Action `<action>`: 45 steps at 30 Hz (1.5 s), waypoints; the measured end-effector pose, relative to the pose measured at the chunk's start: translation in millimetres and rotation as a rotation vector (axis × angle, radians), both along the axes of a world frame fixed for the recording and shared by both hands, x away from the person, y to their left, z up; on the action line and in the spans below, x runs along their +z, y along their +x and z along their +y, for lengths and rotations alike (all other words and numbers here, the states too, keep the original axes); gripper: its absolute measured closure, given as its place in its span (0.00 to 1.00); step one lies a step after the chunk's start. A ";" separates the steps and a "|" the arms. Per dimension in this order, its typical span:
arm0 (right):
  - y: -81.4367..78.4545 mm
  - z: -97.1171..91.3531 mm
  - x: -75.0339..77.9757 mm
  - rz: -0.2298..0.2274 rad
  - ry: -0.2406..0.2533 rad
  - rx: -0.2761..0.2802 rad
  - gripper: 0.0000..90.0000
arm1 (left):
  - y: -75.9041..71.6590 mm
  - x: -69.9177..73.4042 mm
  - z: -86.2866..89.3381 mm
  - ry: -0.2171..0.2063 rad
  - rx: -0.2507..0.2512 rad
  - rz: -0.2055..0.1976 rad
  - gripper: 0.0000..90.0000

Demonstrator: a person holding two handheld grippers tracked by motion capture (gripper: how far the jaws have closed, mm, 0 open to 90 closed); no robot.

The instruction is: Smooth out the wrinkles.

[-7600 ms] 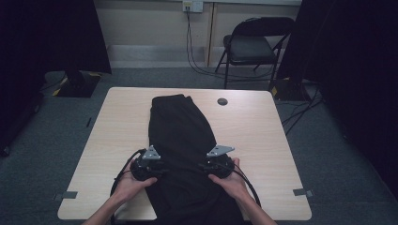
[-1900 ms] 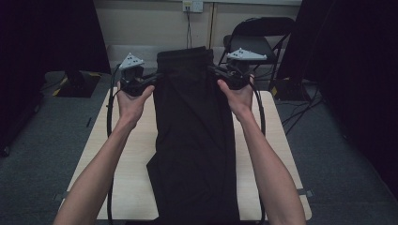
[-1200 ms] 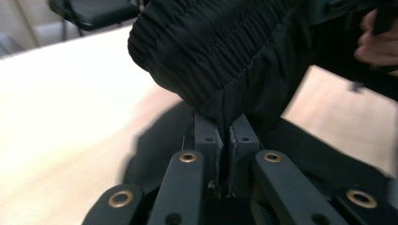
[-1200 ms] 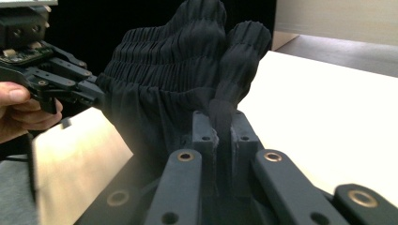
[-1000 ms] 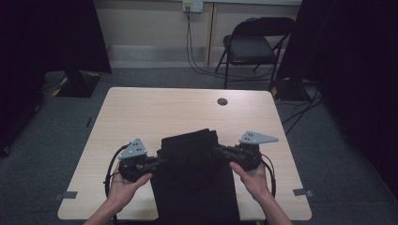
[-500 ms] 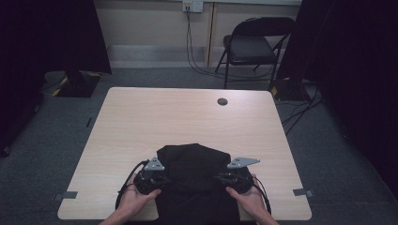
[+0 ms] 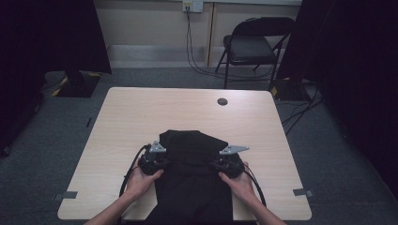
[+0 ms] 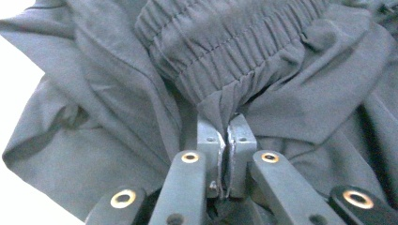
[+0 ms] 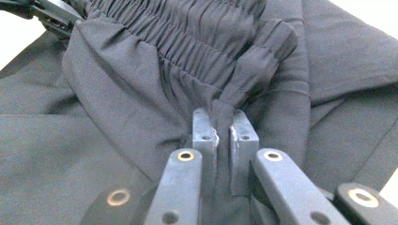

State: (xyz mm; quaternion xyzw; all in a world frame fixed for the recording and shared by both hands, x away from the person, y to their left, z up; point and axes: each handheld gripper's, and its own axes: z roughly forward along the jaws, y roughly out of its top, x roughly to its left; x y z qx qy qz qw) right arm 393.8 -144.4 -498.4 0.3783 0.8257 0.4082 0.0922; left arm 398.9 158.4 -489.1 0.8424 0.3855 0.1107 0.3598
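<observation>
- my left gripper (image 7: 157,161) and right gripper (image 7: 220,164) are both clamped on the pants (image 7: 192,173) waistband
- pants bunched at the near table (image 7: 141,112) edge, far half bare

Your table (image 7: 141,117) is pale wood with rounded corners. A black garment (image 7: 192,173) lies bunched on its near middle and hangs over the near edge. A small dark round cap (image 7: 222,101) sits near the far edge, right of centre.
</observation>
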 end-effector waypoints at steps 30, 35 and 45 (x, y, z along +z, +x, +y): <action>87.9 11.8 35.2 -0.079 0.064 -0.120 0.93 | 75.4 28.3 7.3 -0.157 0.139 -0.111 0.97; 93.8 6.5 92.8 -0.168 0.133 -0.126 0.93 | 77.3 82.9 9.2 -0.233 0.125 -0.209 0.97; 89.0 -1.9 205.8 -0.334 0.283 -0.108 0.94 | 54.1 211.2 13.8 -0.363 0.060 -0.414 0.97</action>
